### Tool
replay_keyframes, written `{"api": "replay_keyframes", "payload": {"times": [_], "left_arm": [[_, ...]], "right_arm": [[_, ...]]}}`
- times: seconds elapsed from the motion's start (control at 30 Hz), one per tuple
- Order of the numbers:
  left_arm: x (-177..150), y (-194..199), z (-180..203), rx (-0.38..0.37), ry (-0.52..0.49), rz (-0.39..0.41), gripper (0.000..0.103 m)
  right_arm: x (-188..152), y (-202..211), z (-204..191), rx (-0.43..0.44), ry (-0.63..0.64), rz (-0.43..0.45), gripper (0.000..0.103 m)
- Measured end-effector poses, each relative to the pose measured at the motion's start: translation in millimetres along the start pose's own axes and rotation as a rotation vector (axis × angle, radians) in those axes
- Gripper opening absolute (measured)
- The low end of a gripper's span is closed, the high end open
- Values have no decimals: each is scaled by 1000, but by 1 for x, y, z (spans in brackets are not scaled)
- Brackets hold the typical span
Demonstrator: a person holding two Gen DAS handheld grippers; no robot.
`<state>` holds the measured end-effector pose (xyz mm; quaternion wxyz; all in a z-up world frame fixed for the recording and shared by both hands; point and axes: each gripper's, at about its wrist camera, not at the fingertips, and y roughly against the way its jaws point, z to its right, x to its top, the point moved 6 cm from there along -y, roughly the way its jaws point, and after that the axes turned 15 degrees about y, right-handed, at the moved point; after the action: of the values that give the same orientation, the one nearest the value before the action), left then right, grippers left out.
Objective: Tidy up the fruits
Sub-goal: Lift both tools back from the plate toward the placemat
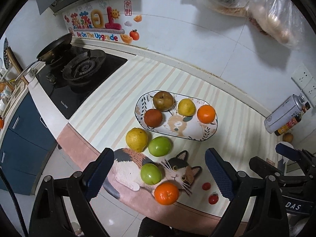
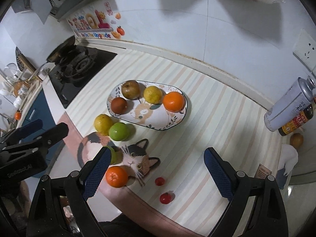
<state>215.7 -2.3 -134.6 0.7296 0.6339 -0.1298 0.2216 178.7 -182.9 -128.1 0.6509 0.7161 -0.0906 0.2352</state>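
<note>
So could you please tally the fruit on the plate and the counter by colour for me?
Orange: 2, one on the plate, one near the counter edge
Yellow: 2
Green: 2
Brown: 2
Small red: 2
Total: 10

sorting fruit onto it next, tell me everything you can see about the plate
The plate is a shallow oval dish, ceramic by its look, white with a dark rim line, leaf sprigs and a tan bear drawing. It lies flat on the striped mat, right of the stove. It holds four fruits along its far side; the near part is bare. Neither gripper touches it.
</note>
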Motion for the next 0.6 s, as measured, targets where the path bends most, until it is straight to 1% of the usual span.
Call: {"api": "replay_keyframes", "payload": {"times": [0.27,0.5,0.6], "left_arm": [[-3,33,1,-22,9,55,94],[-5,40,1,-34,16,65,94],[-3,38,-3,-27,29,69,94]], "right_arm": [[-6,33,-1,-11,-1,48,97],[-3,45,1,-9,-10,76,97],[-2,38,1,13,-22,64,97]]}}
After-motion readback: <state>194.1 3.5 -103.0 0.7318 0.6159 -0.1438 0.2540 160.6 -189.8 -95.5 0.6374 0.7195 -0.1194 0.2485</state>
